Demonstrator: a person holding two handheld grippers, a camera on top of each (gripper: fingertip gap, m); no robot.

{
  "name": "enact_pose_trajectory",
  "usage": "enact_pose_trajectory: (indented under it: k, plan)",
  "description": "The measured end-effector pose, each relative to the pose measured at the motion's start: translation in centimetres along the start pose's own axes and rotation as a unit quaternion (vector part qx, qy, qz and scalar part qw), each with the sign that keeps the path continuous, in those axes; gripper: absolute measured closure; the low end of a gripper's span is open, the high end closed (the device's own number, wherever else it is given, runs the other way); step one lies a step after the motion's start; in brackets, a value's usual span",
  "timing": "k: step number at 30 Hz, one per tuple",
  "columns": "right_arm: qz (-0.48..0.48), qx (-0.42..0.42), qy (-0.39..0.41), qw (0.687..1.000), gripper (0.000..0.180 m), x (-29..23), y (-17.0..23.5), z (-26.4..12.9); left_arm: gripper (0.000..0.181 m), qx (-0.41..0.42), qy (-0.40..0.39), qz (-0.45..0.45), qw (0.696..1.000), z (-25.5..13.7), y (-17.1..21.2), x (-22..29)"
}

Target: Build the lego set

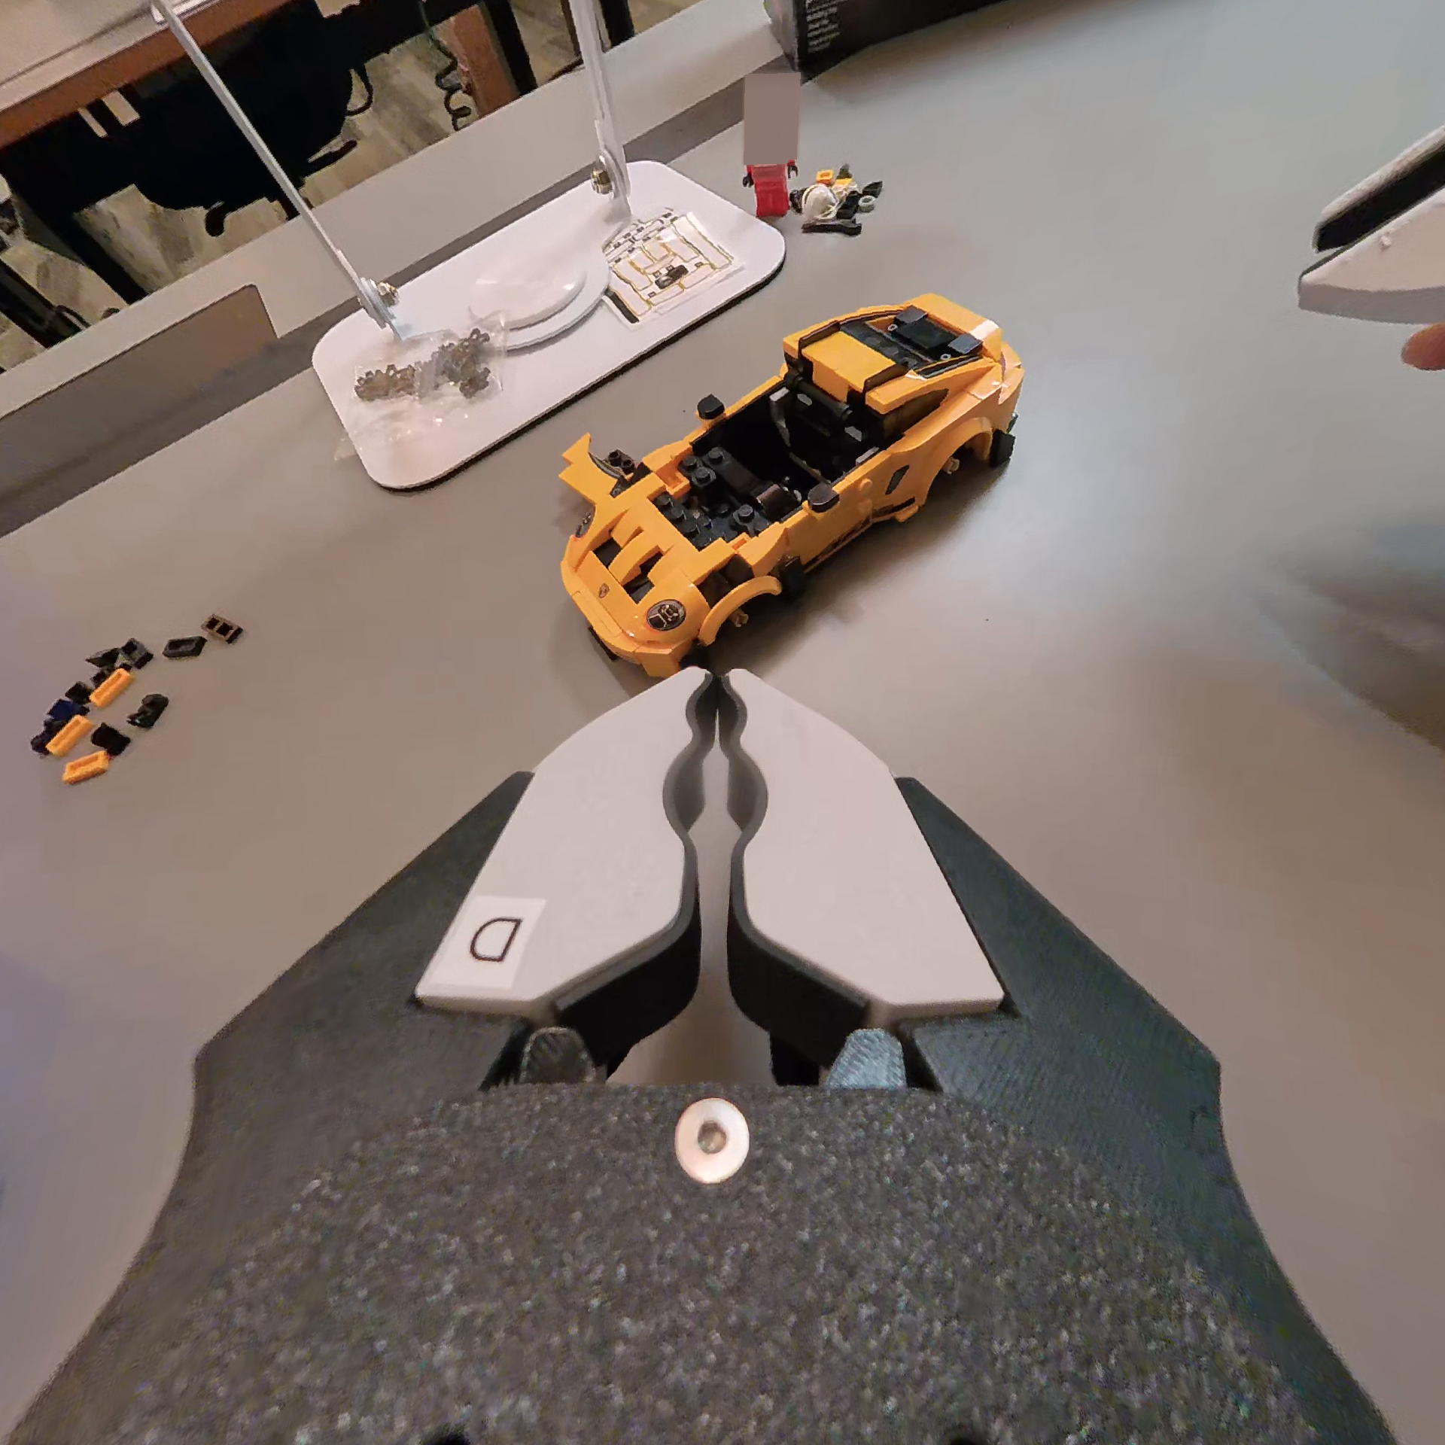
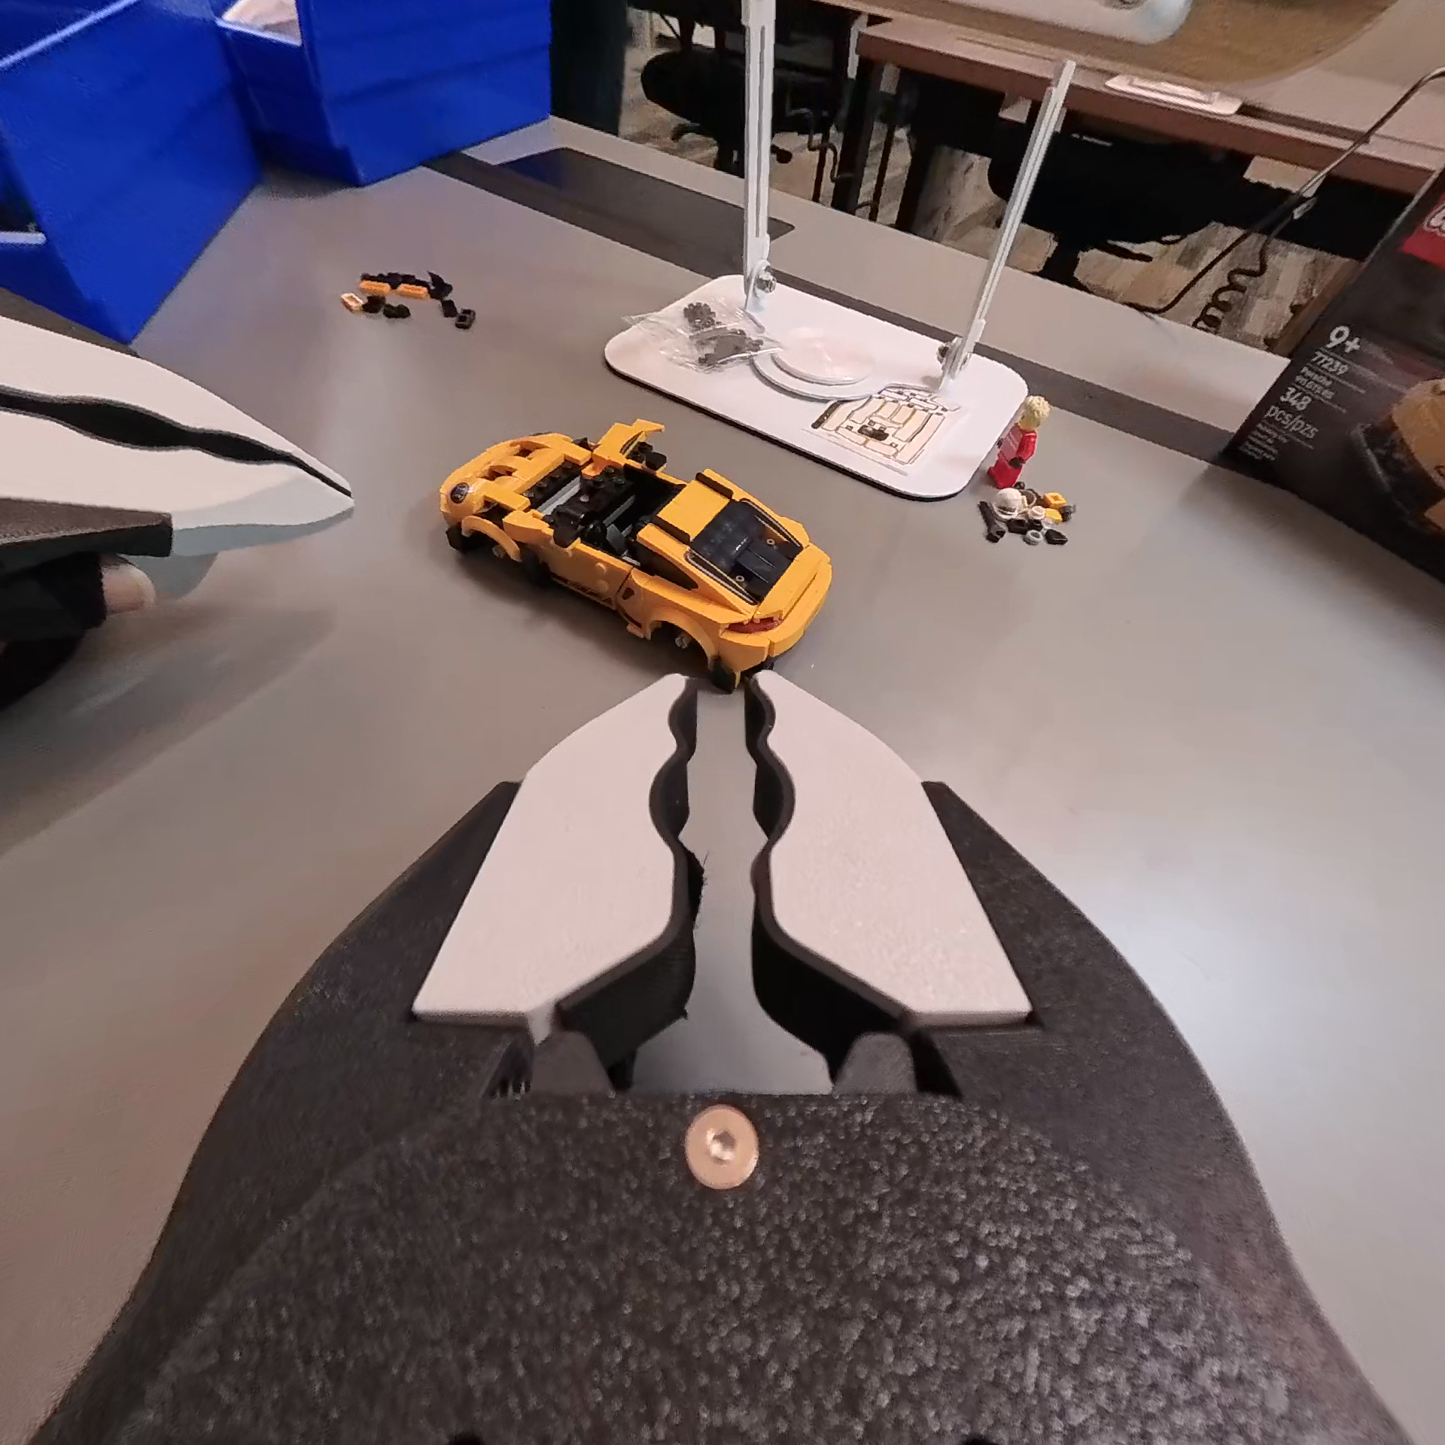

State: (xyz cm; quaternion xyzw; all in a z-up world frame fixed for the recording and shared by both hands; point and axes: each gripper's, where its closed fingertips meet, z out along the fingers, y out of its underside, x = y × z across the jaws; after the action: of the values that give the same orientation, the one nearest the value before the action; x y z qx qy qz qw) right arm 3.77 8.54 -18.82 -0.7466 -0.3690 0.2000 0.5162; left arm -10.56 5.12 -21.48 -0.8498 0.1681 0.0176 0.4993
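Left wrist view: left gripper (image 1: pixel 715 688) is closed empty, right gripper (image 2: pixel 723 688) slightly parted, both kept off the car (image 1: pixel 790 485), probably so loose pieces (image 1: pixel 109 704) can be fetched.

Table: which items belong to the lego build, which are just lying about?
Belongs to the build:
yellow car
black and yellow loose pieces
bagged parts
sticker sheet
red minifigure
small parts beside it

Lying about:
blue bins
white stand base
set box

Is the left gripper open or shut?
Shut and empty: the left gripper has its fingers meeting at the tips, with nothing between them.
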Motion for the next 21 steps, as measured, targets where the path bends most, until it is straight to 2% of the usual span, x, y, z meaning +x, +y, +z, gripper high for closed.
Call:
enact_pose_trajectory:
  k: [4, 5, 8, 13, 21]
  plan:
    - [-0.011, 0.011, -0.01, 1.0, 0.161, -0.4, -0.3, 0.0, 0.181, 0.005, -0.006, 0.013, 1.0, -0.1, -0.1, 0.1]
    - [-0.013, 0.012, -0.012, 1.0, 0.158, -0.5, -0.3, 0.0, 0.156, 0.001, -0.001, 0.013, 1.0, 0.1, 0.0, 0.2]
    - [-0.016, 0.017, -0.025, 0.999, 0.151, -0.9, -0.4, 0.0, 0.127, -0.027, 0.021, 0.02, 0.999, 0.6, 0.7, 0.9]
    - [-0.036, 0.016, -0.043, 0.998, 0.133, -1.7, -0.4, 0.0, 0.121, -0.023, 0.019, 0.027, 0.999, 0.5, 0.6, 1.0]
    - [-0.083, 0.018, -0.079, 0.993, 0.119, -2.7, -2.3, -1.3, 0.13, 0.004, 0.053, 0.032, 0.998, -1.9, -1.5, 0.5]
